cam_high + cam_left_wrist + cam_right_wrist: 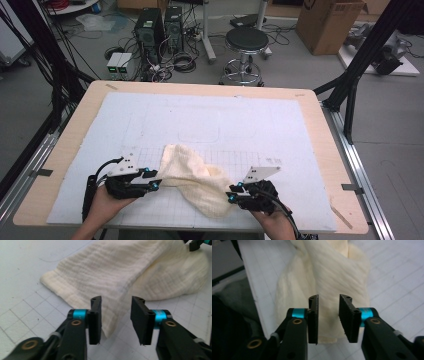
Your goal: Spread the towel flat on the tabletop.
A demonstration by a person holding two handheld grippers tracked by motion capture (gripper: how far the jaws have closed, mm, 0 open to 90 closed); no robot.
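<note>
Crumpled cream waffle-weave cloth (194,179) lies on white gridded mat (210,120), near front edge, btwn both grippers. Left gripper (156,179) & right gripper (231,193): jaws apart, at cloth's ends, gripping nothing.

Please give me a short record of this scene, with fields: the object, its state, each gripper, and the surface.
object: cream cloth
state: crumpled, lying on the mat, not lifted
left gripper: jaws open, at the cloth's left edge
right gripper: jaws open, at the cloth's right end
surface: white gridded mat on a wooden table
</note>
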